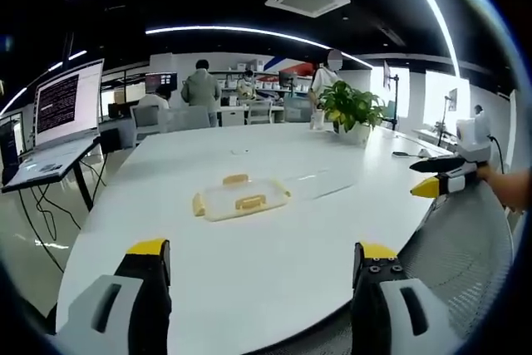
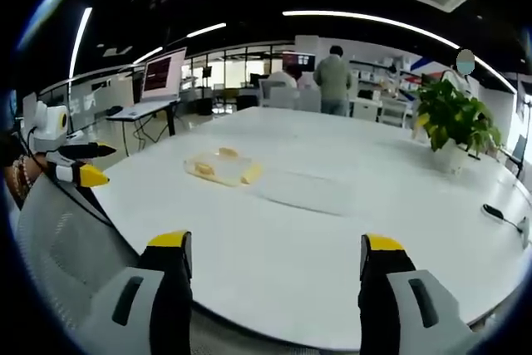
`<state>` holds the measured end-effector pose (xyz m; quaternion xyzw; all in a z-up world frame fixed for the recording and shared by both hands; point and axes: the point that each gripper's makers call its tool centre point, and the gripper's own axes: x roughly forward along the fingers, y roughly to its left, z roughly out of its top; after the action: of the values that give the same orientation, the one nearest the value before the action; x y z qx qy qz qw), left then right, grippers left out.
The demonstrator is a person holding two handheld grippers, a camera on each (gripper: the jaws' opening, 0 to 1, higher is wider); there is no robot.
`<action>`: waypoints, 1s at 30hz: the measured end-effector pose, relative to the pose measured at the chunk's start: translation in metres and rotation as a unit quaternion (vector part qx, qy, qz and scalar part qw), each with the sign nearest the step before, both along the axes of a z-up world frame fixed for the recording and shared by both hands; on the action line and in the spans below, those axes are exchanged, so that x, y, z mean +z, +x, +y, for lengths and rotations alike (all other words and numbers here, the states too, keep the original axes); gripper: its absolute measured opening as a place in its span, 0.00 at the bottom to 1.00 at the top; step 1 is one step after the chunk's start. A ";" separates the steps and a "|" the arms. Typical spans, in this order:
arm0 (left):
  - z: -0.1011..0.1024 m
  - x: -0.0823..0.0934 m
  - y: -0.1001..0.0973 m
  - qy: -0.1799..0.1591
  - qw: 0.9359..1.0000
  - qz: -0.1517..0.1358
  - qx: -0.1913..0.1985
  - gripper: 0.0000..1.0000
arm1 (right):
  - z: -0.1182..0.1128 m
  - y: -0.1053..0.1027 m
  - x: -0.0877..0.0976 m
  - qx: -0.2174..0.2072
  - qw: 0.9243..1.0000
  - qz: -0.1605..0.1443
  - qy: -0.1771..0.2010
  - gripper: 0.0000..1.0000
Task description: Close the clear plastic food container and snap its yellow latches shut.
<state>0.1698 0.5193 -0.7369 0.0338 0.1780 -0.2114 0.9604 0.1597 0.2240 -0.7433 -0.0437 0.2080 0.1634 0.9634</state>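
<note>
Both grippers hang off the near edge of the white table [image 1: 274, 288], nothing between their jaws: the left gripper [image 1: 264, 257] stands spread wide at the bottom of the left gripper view, and the right gripper [image 2: 276, 248] likewise spread at the bottom of the right gripper view. The clear plastic food container [image 1: 239, 198] sits just left of centre in the left gripper view, well apart from both tools; in the right gripper view it lies upper left of centre. Yellow latches [image 1: 250, 202] show on its near side, with others at its left end and far side; whether the lid is fully seated or any latch already snapped cannot be told at this range. Risks, as I judge them: the container is light, thin-walled and rests on a smooth glossy tabletop, so a one-sided push on a latch would likely slide or spin it rather than click it; bracing with the other gripper seems needed. Pressing a latch before the lid seats evenly could leave a corner proud. The transparent walls give poor edges for aiming. Shapes: shallow rounded rectangle, small tab-like latches. A potted plant [image 1: 352, 110] stands at upper right, a laptop [image 1: 58, 118] on a stand at left, both well away.
</note>
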 end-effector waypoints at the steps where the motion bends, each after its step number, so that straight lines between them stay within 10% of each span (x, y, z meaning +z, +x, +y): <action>1: 0.000 0.000 0.000 0.000 1.000 0.001 0.000 0.90 | 0.001 0.000 -0.001 0.001 1.000 0.003 0.000 0.79; 13: 0.002 -0.003 0.000 0.014 1.000 0.011 0.006 0.91 | 0.007 -0.003 -0.008 0.021 0.999 0.028 -0.003 0.79; 17: 0.003 -0.019 -0.005 0.047 0.997 0.062 -0.007 0.95 | 0.014 -0.004 -0.006 0.044 0.999 0.026 0.005 0.79; 30: 0.020 -0.010 0.034 0.085 0.995 0.050 -0.034 0.99 | 0.023 0.038 0.008 0.142 0.989 0.004 -0.042 0.88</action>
<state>0.2035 0.5389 -0.7473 0.1110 0.2419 -0.2297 0.9362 0.1976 0.2469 -0.7350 -0.1127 0.2099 0.2897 0.9270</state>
